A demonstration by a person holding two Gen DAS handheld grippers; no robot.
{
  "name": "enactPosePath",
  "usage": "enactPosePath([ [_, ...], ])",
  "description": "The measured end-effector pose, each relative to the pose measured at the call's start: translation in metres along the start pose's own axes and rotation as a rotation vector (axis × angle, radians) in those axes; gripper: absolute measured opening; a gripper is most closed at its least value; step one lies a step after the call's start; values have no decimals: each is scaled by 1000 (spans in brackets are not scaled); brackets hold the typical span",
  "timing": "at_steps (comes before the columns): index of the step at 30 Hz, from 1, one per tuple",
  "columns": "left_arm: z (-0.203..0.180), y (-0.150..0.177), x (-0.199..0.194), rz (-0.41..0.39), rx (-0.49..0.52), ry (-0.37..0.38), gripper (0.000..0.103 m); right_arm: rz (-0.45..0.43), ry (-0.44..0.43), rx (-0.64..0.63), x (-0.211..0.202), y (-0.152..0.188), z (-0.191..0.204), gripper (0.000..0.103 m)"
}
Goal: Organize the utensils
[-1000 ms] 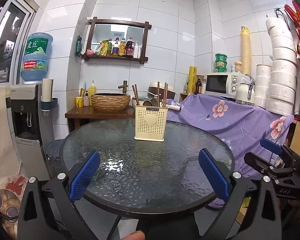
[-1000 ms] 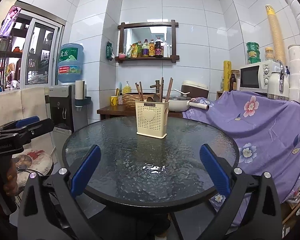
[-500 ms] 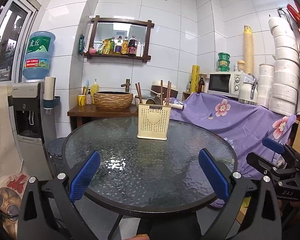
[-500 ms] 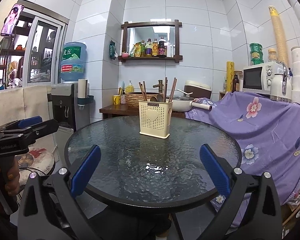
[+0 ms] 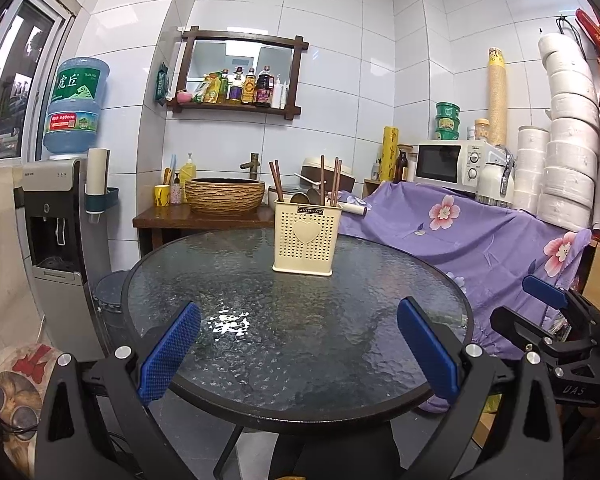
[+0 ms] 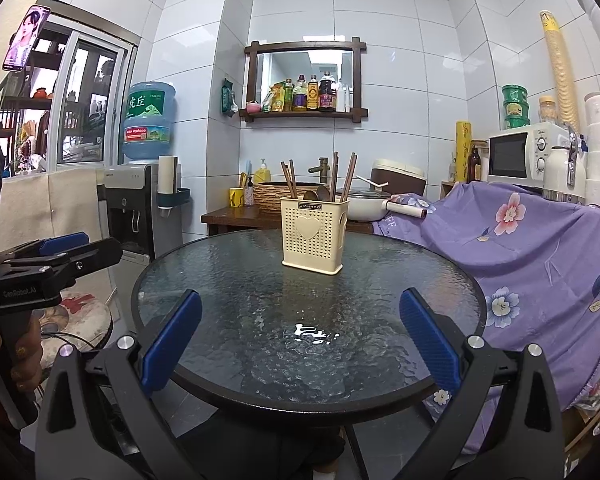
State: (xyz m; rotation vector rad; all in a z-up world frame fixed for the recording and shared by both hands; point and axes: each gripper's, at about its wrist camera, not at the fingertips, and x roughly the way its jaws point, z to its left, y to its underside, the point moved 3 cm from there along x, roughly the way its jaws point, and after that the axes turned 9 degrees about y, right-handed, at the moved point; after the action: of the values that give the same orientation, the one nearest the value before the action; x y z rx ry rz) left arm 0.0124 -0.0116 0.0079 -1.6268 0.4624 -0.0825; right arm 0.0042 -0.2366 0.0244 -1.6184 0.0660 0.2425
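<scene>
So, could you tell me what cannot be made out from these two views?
- Lower ends of the chopsticks and spoons, both views: hidden inside the utensil holder.
- Shelf bottle labels: too small to read.
- Left hand, right wrist view: cut off by the edge.

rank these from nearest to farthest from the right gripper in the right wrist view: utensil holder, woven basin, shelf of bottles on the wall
From the right gripper:
1. Utensil holder, on the glass table, straight ahead.
2. Woven basin, on the wooden counter behind the table, slightly left.
3. Shelf of bottles, high on the tiled back wall.
</scene>
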Motion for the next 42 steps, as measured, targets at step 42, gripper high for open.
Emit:
enactPosePath([
  [42,-3,3,8,41,27,-33,97,12,-3,1,-2,2,1,97],
])
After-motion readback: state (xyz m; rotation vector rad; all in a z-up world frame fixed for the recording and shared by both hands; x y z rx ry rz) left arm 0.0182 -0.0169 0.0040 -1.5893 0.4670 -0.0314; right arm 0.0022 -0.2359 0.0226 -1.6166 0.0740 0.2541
